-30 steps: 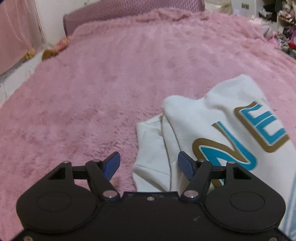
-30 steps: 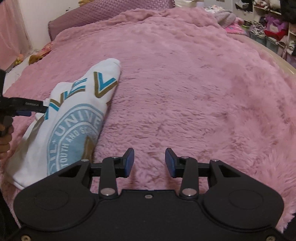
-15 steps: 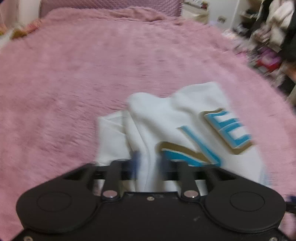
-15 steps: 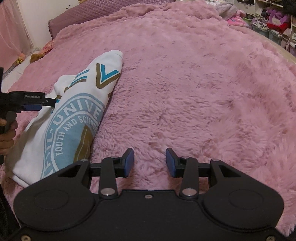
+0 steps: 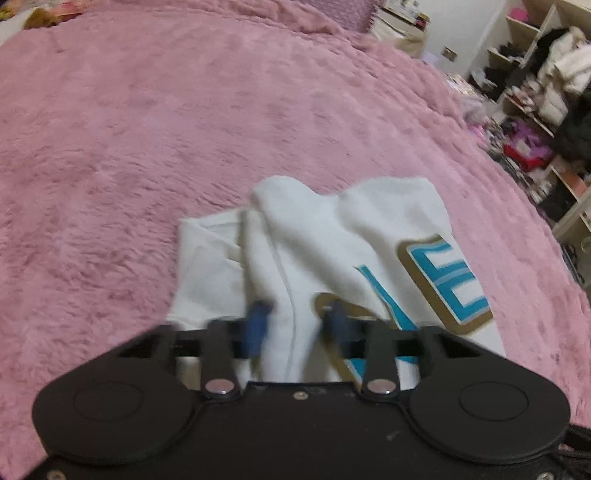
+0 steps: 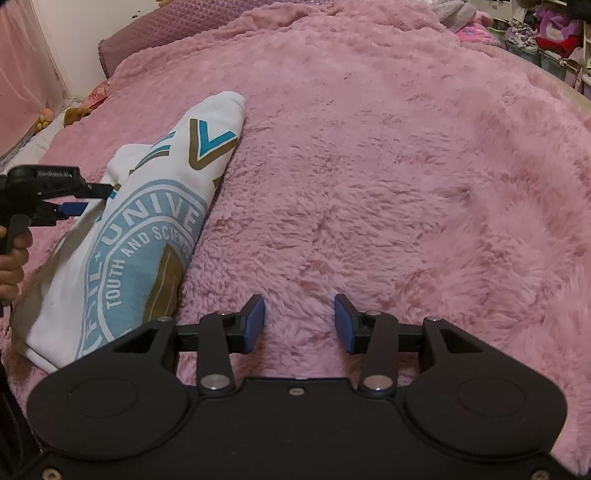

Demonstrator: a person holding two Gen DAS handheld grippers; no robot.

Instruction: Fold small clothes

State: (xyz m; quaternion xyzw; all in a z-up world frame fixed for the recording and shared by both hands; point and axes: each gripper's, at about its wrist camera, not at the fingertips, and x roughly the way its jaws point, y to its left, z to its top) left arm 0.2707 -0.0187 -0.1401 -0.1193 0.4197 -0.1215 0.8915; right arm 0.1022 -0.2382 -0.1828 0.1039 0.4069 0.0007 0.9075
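A white shirt with a blue and gold print lies folded lengthwise on the pink plush blanket. My left gripper straddles a raised fold of the shirt's near edge, jaws apart with cloth between the blue pads. In the right wrist view the shirt lies at the left, and the left gripper reaches into its left edge. My right gripper is open and empty over bare blanket, to the right of the shirt.
Shelves with clothes and toys stand at the right beyond the bed's edge. A purple headboard cushion and a pink curtain lie at the far left. A hand holds the left gripper's handle.
My left gripper has moved forward and right onto the shirt's edge, narrowed, then widened a little around a fold. The right gripper has barely moved and stays open.
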